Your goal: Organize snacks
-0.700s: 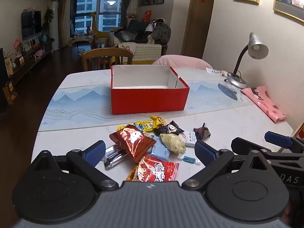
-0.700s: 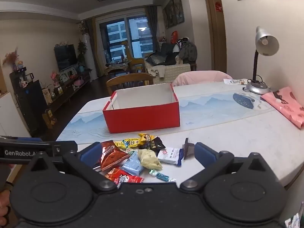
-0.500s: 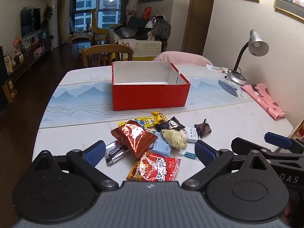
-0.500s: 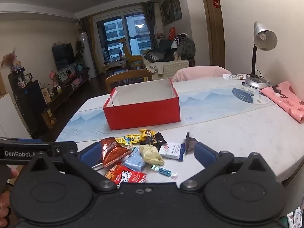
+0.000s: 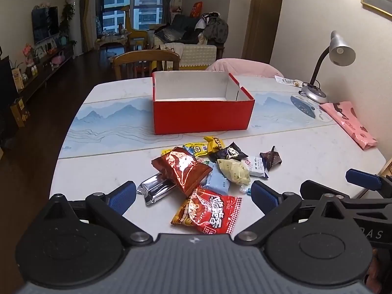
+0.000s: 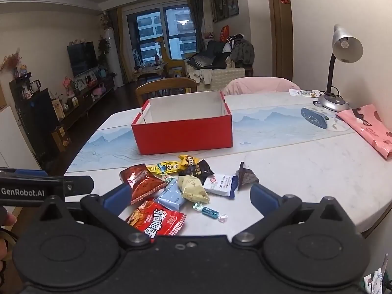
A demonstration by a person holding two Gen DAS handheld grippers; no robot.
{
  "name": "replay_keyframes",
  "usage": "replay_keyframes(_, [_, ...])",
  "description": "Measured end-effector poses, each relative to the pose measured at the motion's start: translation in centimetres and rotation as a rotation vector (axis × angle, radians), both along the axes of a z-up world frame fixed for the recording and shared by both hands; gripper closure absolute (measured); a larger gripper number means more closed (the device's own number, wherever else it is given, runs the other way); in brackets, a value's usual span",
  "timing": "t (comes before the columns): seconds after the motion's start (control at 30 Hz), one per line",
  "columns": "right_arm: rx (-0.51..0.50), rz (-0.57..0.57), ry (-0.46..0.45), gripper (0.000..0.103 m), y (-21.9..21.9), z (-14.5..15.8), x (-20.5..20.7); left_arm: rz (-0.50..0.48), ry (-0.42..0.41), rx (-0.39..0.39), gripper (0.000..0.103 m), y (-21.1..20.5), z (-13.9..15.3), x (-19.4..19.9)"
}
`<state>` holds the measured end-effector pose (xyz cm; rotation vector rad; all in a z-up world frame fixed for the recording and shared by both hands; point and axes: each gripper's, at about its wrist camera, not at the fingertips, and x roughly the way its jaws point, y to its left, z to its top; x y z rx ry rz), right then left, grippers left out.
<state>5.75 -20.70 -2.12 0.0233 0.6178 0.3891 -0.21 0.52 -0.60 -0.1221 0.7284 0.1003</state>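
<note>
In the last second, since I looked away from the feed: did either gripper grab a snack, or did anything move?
Nothing was grabbed. The left gripper and right gripper both stayed open and empty, but rose and tilted down a little, so the snack pile sits higher in both views. The snacks and the empty red box lie as before.

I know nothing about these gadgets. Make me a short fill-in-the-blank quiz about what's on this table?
1. The open cardboard box behind the snacks is ____ outside.
2. Both the left gripper and right gripper are ____.
3. The silver desk lamp stands at the table's ____ side.

Missing words: red; open; right
</note>
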Motion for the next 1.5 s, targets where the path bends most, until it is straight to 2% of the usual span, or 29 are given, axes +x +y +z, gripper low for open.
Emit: replay_keyframes(1.5, [-0.011, 0.011, -0.027, 0.0, 0.0, 1.4, 0.7, 0.006, -0.006, 0.004, 0.002, -0.2, 0.7, 0.3])
